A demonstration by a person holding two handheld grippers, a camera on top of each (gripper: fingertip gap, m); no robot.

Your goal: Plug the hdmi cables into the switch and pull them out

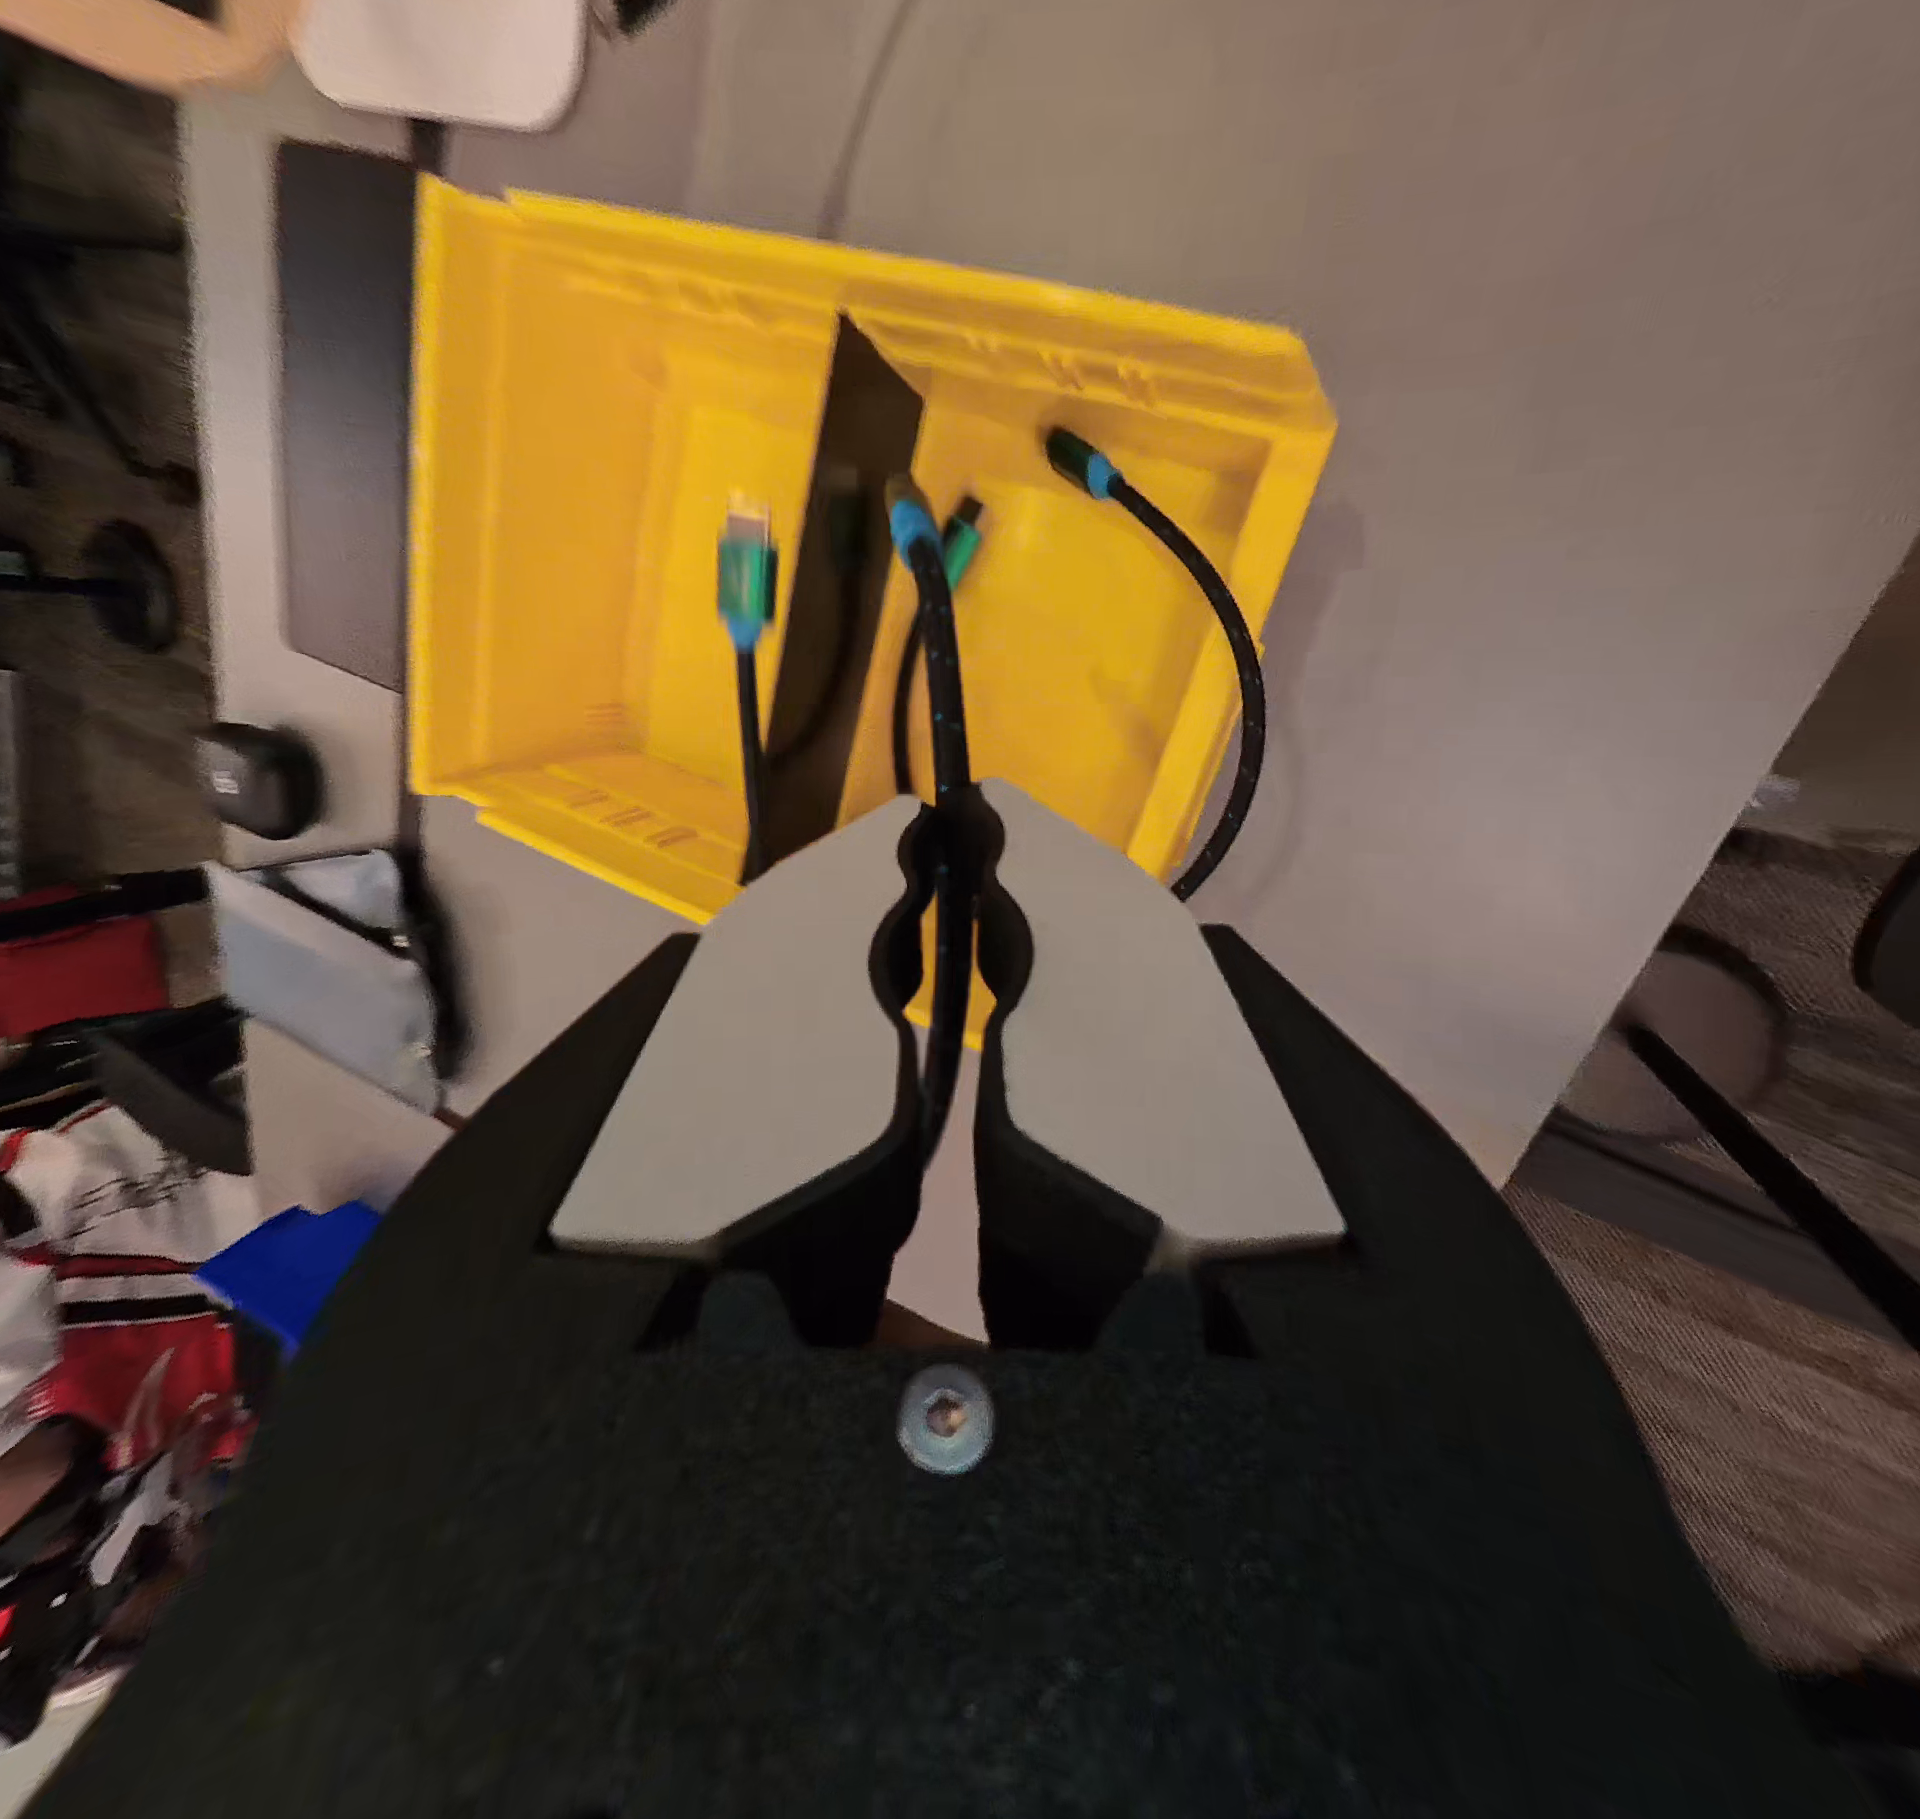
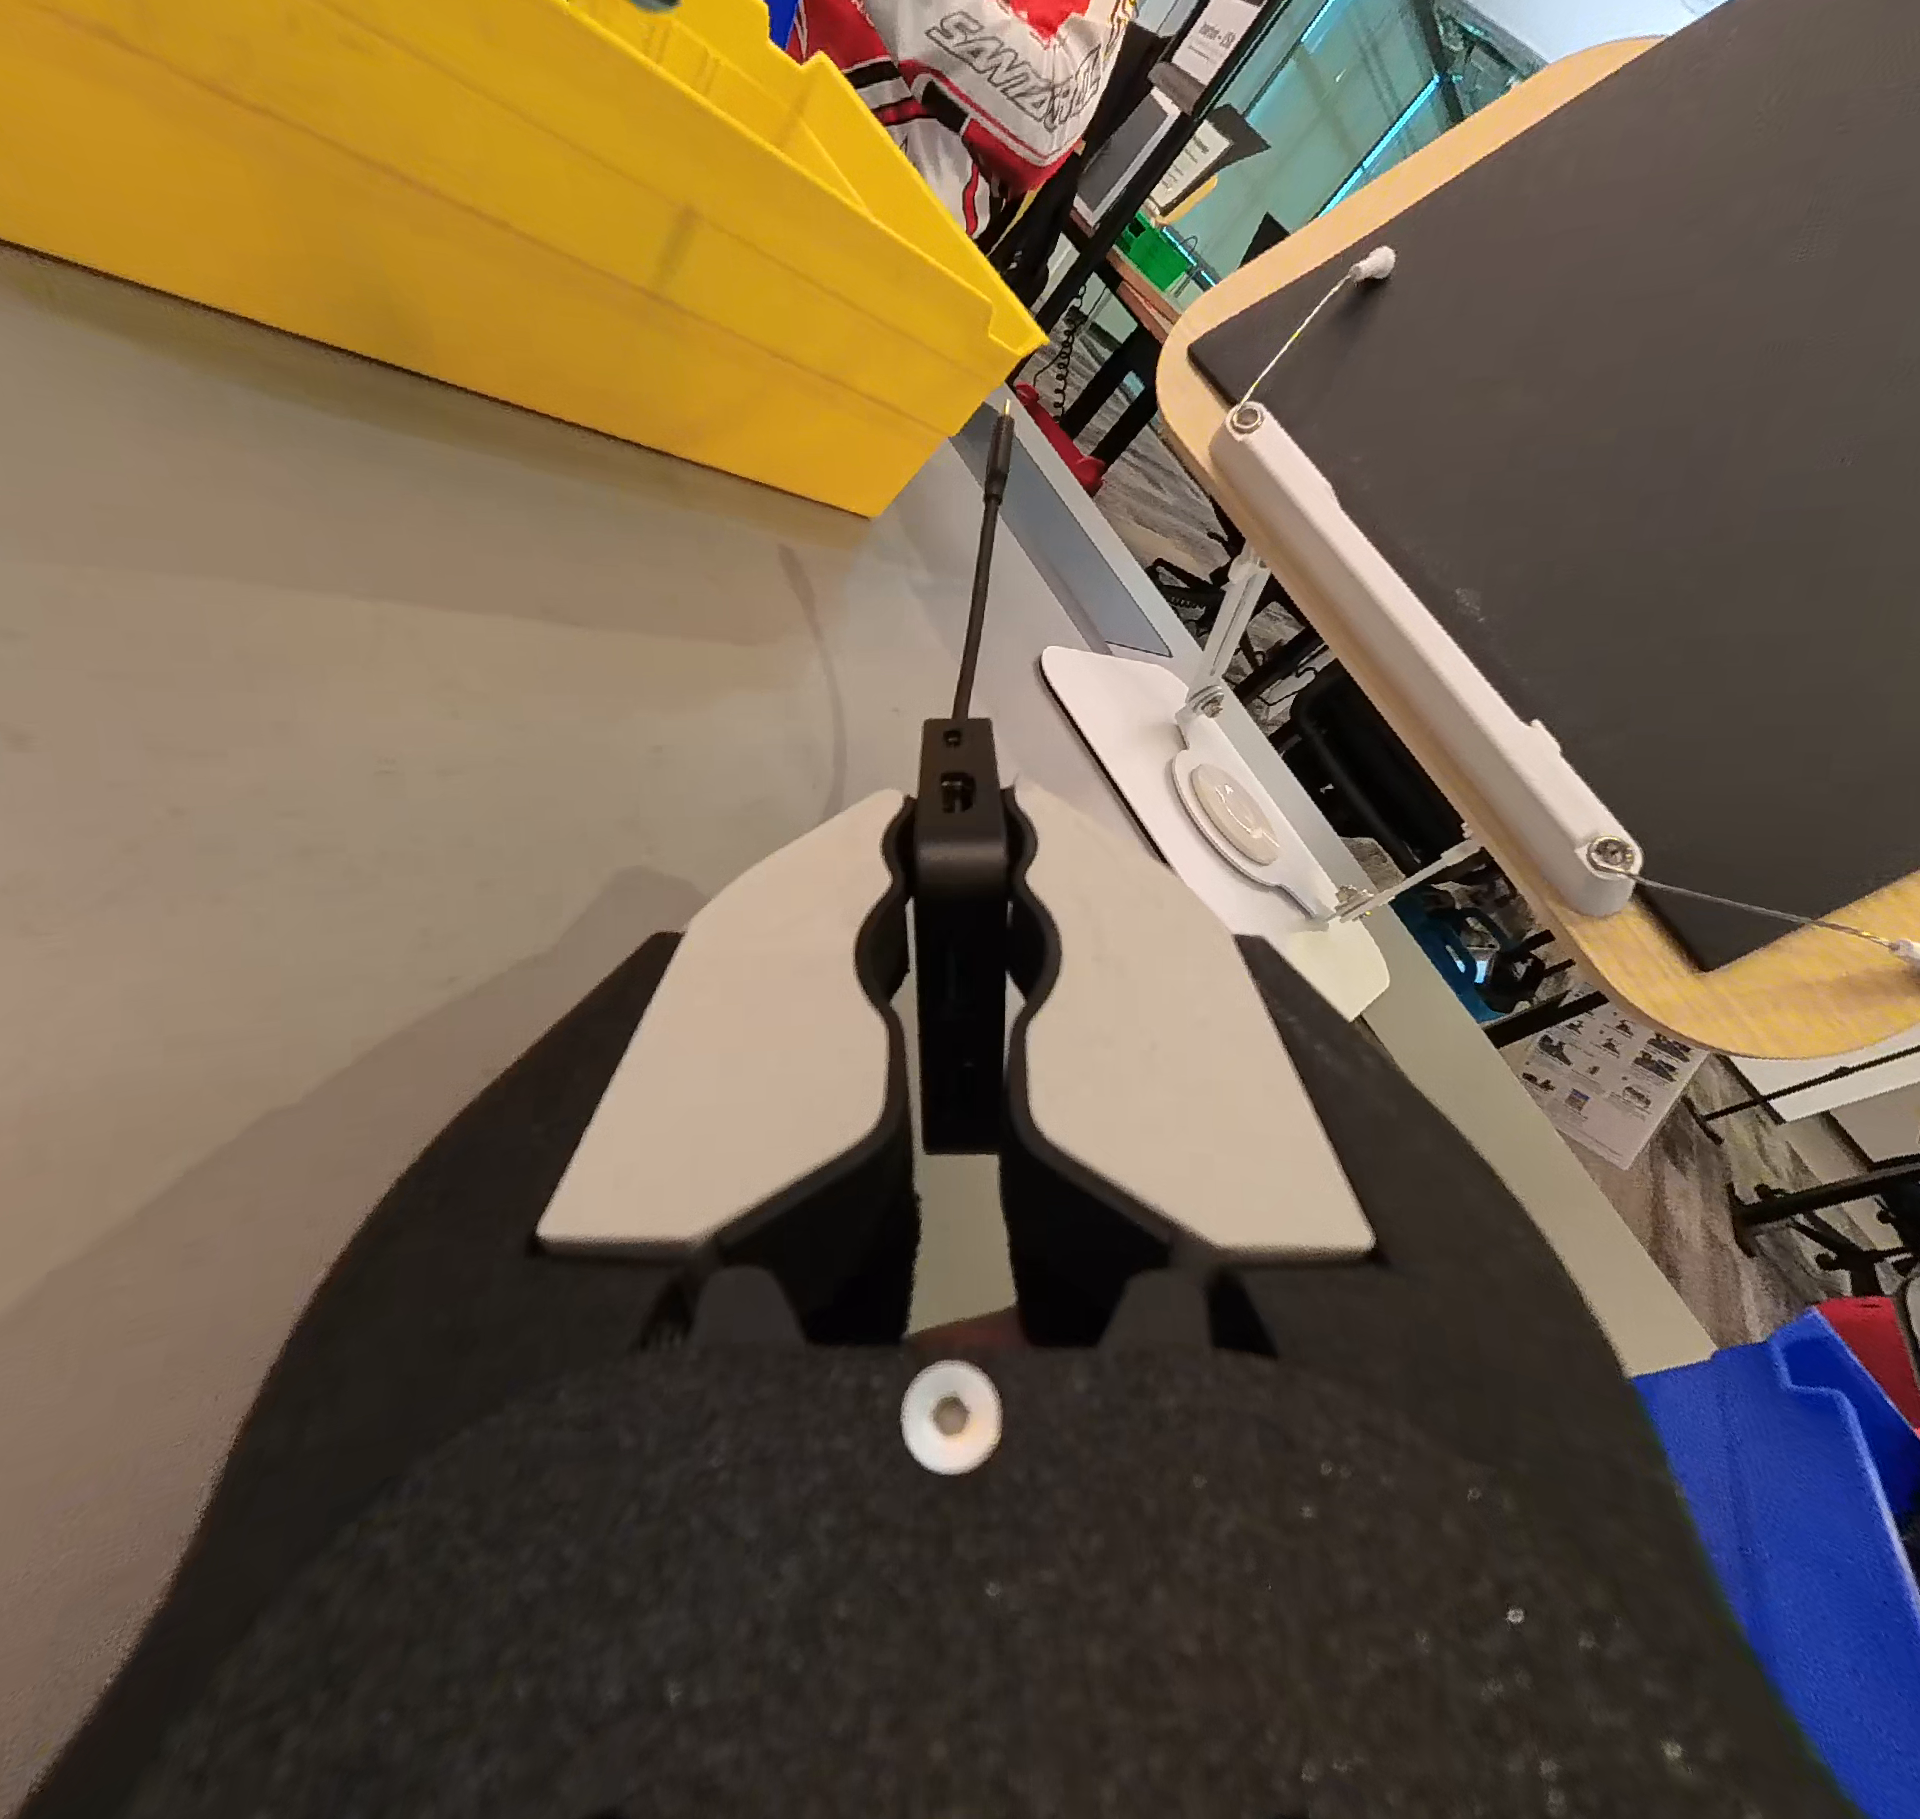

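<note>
My left gripper (image 1: 951, 813) is shut on a black braided HDMI cable (image 1: 943, 689) whose blue-collared plug (image 1: 912, 522) points up over a yellow bin (image 1: 582, 564). In the bin lie another plug with a green and blue collar (image 1: 750, 574), a green plug (image 1: 964, 548) and a black-and-blue plug (image 1: 1081, 465) on a curved cable. My right gripper (image 2: 958, 803) is shut on the black switch (image 2: 958, 834), held edge-on above the grey table (image 2: 364, 730); a thin black lead (image 2: 977, 606) runs forward from it. The yellow bin (image 2: 468, 242) is at upper left in the right wrist view.
A black divider (image 1: 842, 564) splits the bin. A white lamp base (image 2: 1195, 813) and a tilted black board with a wooden rim (image 2: 1610, 419) stand to the right. A person in a red and white jersey (image 2: 997, 34) is behind the bin. A blue bin (image 2: 1797, 1520) sits at the table's right edge. The grippers' ends are close to 35 cm from one another.
</note>
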